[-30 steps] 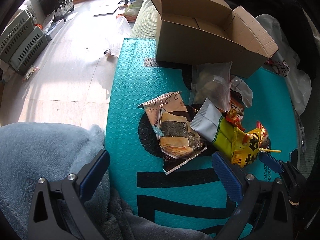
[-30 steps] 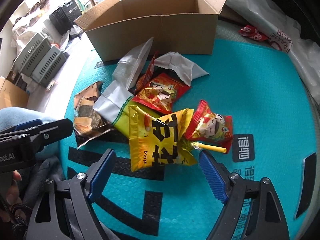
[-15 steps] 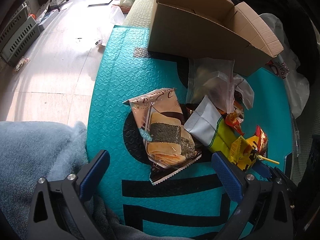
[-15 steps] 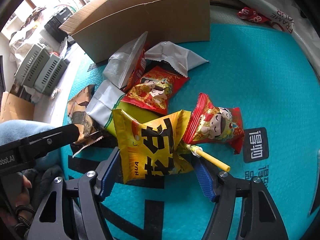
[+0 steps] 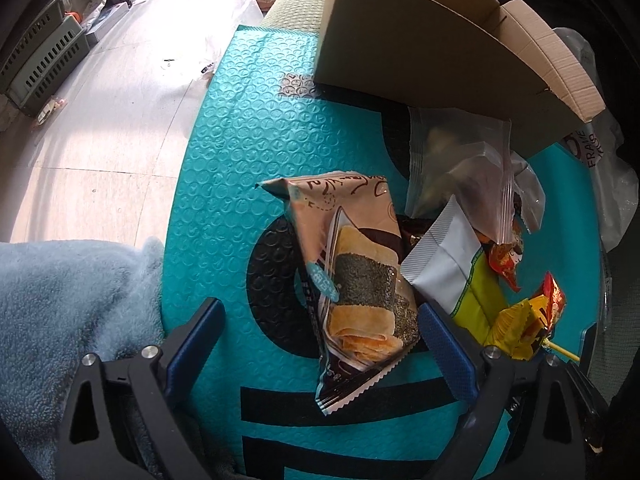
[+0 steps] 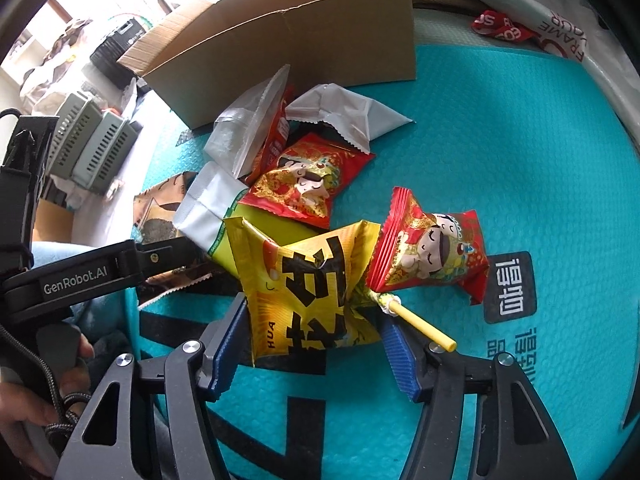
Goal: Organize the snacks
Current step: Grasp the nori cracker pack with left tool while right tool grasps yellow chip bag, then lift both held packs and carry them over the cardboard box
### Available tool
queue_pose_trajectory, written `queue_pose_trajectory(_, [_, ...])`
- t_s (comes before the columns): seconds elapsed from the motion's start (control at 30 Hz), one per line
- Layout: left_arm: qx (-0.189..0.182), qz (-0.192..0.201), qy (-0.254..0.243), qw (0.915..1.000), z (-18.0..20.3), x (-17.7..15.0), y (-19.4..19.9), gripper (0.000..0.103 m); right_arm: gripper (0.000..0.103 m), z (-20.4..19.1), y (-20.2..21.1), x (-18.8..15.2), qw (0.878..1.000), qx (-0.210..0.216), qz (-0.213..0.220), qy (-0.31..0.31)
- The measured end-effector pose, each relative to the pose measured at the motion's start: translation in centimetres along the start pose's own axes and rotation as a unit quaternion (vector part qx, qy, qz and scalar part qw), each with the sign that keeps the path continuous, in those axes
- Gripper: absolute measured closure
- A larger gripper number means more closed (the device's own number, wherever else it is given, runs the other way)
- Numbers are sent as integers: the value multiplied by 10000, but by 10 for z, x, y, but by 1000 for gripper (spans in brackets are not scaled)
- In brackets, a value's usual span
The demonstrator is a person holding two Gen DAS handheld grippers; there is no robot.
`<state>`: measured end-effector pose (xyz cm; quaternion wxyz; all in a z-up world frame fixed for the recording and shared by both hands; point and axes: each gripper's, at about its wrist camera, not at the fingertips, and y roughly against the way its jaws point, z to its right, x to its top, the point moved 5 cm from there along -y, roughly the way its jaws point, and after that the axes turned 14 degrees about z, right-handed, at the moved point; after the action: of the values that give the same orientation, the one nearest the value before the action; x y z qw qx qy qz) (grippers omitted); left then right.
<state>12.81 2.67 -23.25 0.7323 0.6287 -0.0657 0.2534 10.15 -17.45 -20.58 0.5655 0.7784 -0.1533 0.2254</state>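
Observation:
A heap of snacks lies on a teal mat [image 5: 224,160] in front of an open cardboard box [image 5: 400,40]. My left gripper [image 5: 320,312] points down over a pink seaweed-roll packet [image 5: 352,280]. Its jaws stand wide and are closing. The packet lies between them near the right finger, and the left finger is well clear of it. My right gripper [image 6: 310,316] is closing on a yellow snack bag [image 6: 308,280], and both pads press its creased sides. A lollipop [image 6: 420,326] with a yellow stick lies against the right finger. Two red packets [image 6: 308,184] [image 6: 432,256] lie just beyond.
A white-and-green bag [image 5: 444,264], a clear zip bag [image 5: 456,168] and a silver packet [image 6: 348,116] lie between the heap and the box [image 6: 300,40]. A blue fleece blanket [image 5: 72,312] lies at the mat's left edge. Grey baskets [image 6: 92,144] stand on the floor. A hand [image 6: 24,420] holds the left gripper's handle.
My left gripper has sunk toward the seaweed-roll packet, which now lies between its fingers. The right jaws have narrowed onto the yellow bag and crumpled it.

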Motion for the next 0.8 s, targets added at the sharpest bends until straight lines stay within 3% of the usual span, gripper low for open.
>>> queue_pose_trajectory(0.1, [73, 50, -159, 9998, 5, 2, -3, 21, 43, -2, 1, 1, 10000, -16, 17, 44])
queue_pose_trajectory(0.17, [261, 147, -316, 9991, 5, 4, -2, 40, 44, -2, 2, 0, 10000, -19, 34, 37])
queue_pose_trajectory(0.23, [303, 233, -361, 9986, 5, 5, 0, 51, 45, -1, 2, 0, 10000, -15, 43, 4])
queue_pose_trajectory(0.47, [42, 271, -236, 9993, 2, 3, 7, 52, 50, -4, 8, 0, 9999, 26, 111, 9])
queue_pose_trajectory(0.8, [-166, 343, -215, 9990, 6, -10, 52, 52, 55, -8, 23, -8, 9995, 224, 202, -83])
